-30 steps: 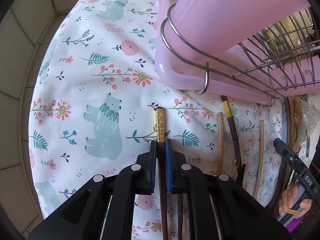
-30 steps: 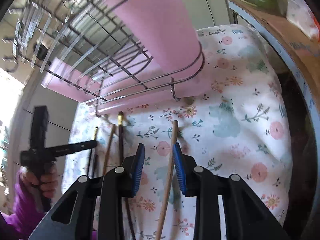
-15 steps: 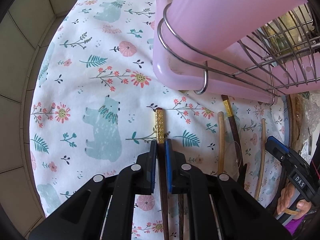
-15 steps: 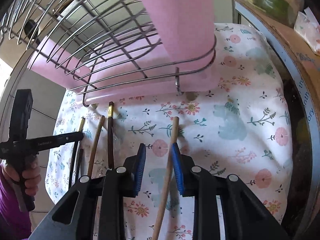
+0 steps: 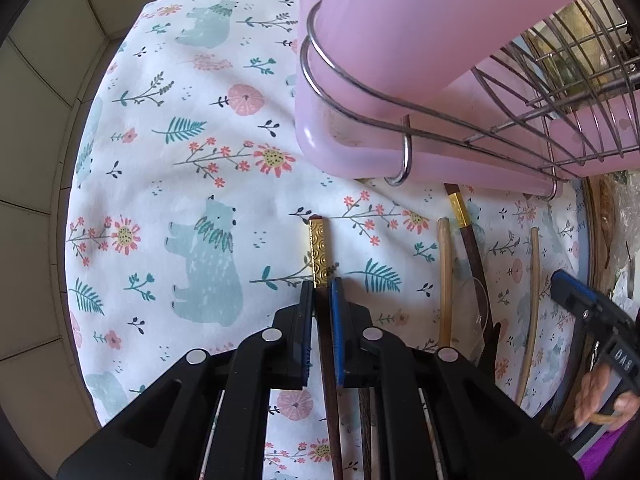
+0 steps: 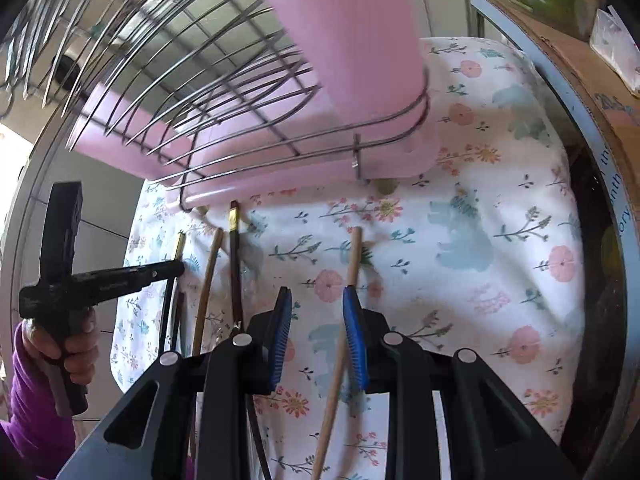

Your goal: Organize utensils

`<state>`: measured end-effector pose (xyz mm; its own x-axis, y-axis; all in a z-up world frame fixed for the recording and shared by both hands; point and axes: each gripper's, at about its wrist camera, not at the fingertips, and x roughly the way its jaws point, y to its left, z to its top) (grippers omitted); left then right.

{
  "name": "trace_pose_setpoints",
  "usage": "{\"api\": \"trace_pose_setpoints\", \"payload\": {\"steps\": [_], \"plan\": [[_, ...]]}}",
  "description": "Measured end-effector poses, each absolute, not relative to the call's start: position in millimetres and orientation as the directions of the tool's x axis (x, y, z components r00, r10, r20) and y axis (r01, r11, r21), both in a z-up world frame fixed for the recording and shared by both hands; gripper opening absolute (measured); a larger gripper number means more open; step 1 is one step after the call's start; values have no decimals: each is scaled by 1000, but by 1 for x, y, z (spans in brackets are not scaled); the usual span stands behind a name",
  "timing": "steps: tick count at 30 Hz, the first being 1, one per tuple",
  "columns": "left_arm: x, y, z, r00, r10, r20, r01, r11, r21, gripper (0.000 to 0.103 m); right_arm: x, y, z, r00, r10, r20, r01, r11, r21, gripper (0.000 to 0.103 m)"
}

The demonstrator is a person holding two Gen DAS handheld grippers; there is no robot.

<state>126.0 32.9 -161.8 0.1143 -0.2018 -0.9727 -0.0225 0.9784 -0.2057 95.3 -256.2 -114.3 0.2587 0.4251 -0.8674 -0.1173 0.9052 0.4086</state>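
While both grippers sit low over a floral, bear-printed tablecloth [image 5: 192, 168], the left gripper [image 5: 321, 292] is nearest, its black jaws clamped on a dark chopstick with a gold-patterned end [image 5: 319, 252], which lies flat pointing toward a pink dish rack [image 5: 360, 148]. The right gripper [image 6: 317, 312] has its blue-padded jaws spread, a pale wooden chopstick [image 6: 347, 304] lying between them close against the right pad (contact is unclear). Nearer the left gripper than that stick lie another pale wooden chopstick [image 5: 444, 272], a second dark gold-banded chopstick [image 5: 466, 232] and a clear plastic spoon [image 5: 472, 308], their far ends near the rack's front edge. Beyond them the pink dish rack rests on the cloth, holding a wire basket [image 6: 192, 92] and a tall pink utensil cup [image 5: 432, 20]. Behind the rack, tiled wall [image 5: 36, 100].
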Motion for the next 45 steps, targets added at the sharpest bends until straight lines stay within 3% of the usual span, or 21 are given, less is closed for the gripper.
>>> {"api": "trace_pose_setpoints", "payload": {"steps": [8, 11, 19, 27, 36, 45], "plan": [[132, 31, -163, 101, -195, -976, -18, 980, -198, 9, 111, -249, -134, 165, 366, -916, -109, 930, 352, 25], [133, 34, -162, 109, -205, -973, -25, 978, -209, 9, 111, -240, -140, 169, 321, -932, -132, 944, 301, 9], [109, 44, -156, 185, -234, -954, -12, 971, -240, 7, 92, -243, -124, 272, 363, -891, -161, 930, 330, 6], [72, 55, -114, 343, -279, -897, 11, 956, -293, 6, 61, -264, -76, 462, 436, -772, -197, 899, 390, 6], [18, 77, -22, 680, -267, -683, 48, 945, -322, 5, 30, -277, -19, 661, 432, -613, -232, 895, 380, 6], [7, 86, 53, 825, -237, -513, 56, 937, -344, 5, 9, -294, 51, 822, 403, -402, -256, 893, 371, 6]]}}
